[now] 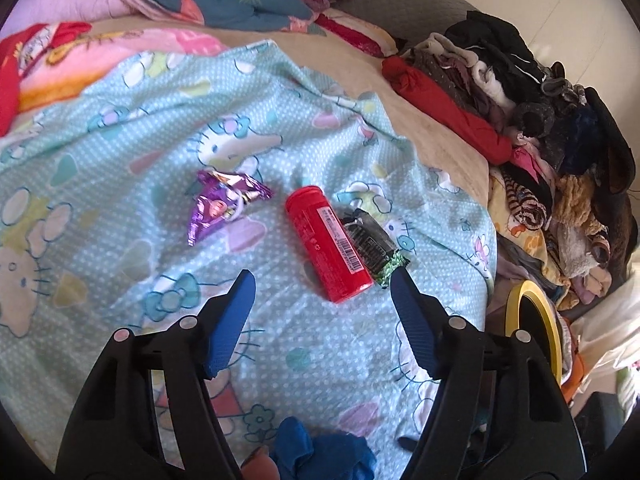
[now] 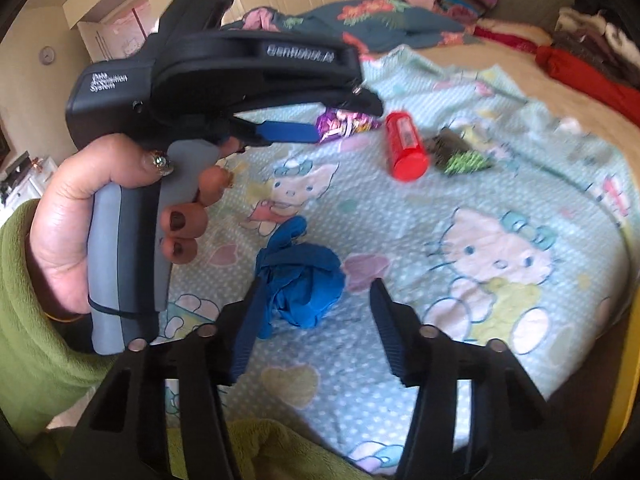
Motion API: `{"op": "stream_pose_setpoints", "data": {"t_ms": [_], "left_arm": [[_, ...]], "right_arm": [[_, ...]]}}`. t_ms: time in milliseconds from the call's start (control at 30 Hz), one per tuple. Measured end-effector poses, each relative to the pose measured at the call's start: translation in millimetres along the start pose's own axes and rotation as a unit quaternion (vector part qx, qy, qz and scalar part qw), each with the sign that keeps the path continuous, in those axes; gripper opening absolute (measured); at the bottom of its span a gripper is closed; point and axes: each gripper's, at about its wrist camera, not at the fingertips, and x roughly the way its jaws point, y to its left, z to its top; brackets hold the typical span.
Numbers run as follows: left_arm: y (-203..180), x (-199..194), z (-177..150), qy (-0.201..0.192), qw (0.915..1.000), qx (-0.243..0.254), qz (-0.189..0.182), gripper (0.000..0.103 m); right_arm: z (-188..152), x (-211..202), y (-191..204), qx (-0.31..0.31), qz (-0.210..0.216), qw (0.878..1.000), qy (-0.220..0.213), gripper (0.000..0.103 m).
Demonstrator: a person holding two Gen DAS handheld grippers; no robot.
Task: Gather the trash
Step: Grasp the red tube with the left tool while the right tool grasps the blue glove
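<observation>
Tilting down over the cartoon-print sheet [image 1: 120,168], left gripper [image 1: 324,276] parted and empty, red can [image 1: 328,244] just ahead beside dark wrapper [image 1: 372,246], purple wrapper [image 1: 224,204] farther left. Angled likewise, right gripper [image 2: 316,286] parted, empty, straddling crumpled blue glove [image 2: 304,280] without pressing. Left hand [image 2: 80,224] wrapped round grey handle.

Claw body [image 2: 224,76], side panel at 9 o'clock: white lettering, "Data Acquisition System".
Claw body, top arm toward 12 o'clock: embossed brand word, too blurred to read.
Red can [image 1: 328,244], centre of the bed: white label strip with barcode and fine print, illegible.
Dark wrapper [image 1: 374,246], at the can's 3 o'clock: printing unreadable.
</observation>
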Motion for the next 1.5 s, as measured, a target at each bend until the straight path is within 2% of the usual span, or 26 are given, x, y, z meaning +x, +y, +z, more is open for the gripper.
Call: {"op": "stream_pose_setpoints", "data": {"t_ms": [100, 200, 300, 467, 700, 800, 833, 900, 1167, 1500], "left_arm": [[-2, 12, 0, 0.013, 0.9998, -0.006, -0.013, 0.062], [-3, 26, 3, 0.027, 0.9991, -0.018, -0.026, 0.061], [-4, 40, 7, 0.039, 0.9984, -0.027, -0.030, 0.058], [-2, 58, 15, 0.058, 0.9968, -0.043, -0.034, 0.054], [1, 77, 15, 0.075, 0.9950, -0.061, -0.023, 0.047], [2, 80, 13, 0.076, 0.9950, -0.063, -0.017, 0.042], [3, 81, 11, 0.075, 0.9950, -0.064, -0.014, 0.037], [6, 80, 8, 0.070, 0.9950, -0.071, -0.010, 0.031], [1, 58, -4, 0.043, 0.9966, -0.068, -0.018, 0.029], [-28, 19, -4, -0.003, 0.9994, -0.020, -0.029, 0.025]], "right_arm": [[-3, 7, 2, -0.003, 0.012, 1.000, 0.013, 0.019], [-4, 5, 4, -0.008, 0.016, 1.000, 0.008, 0.009], [-7, 0, 0, 0.002, 0.015, 1.000, 0.002, 0.006], [-10, -11, -14, 0.032, 0.005, 0.999, -0.010, 0.004], [-18, -36, -41, 0.062, -0.030, 0.997, -0.037, 0.003], [-19, -48, -52, 0.070, -0.046, 0.995, -0.053, 0.002], [-18, -51, -55, 0.072, -0.049, 0.995, -0.057, 0.002], [-15, -57, -60, 0.076, -0.053, 0.993, -0.068, 0.002], [-7, -75, -70, 0.081, -0.057, 0.990, -0.099, 0.002], [-5, -98, -74, 0.082, -0.067, 0.986, -0.131, 0.002]]}}
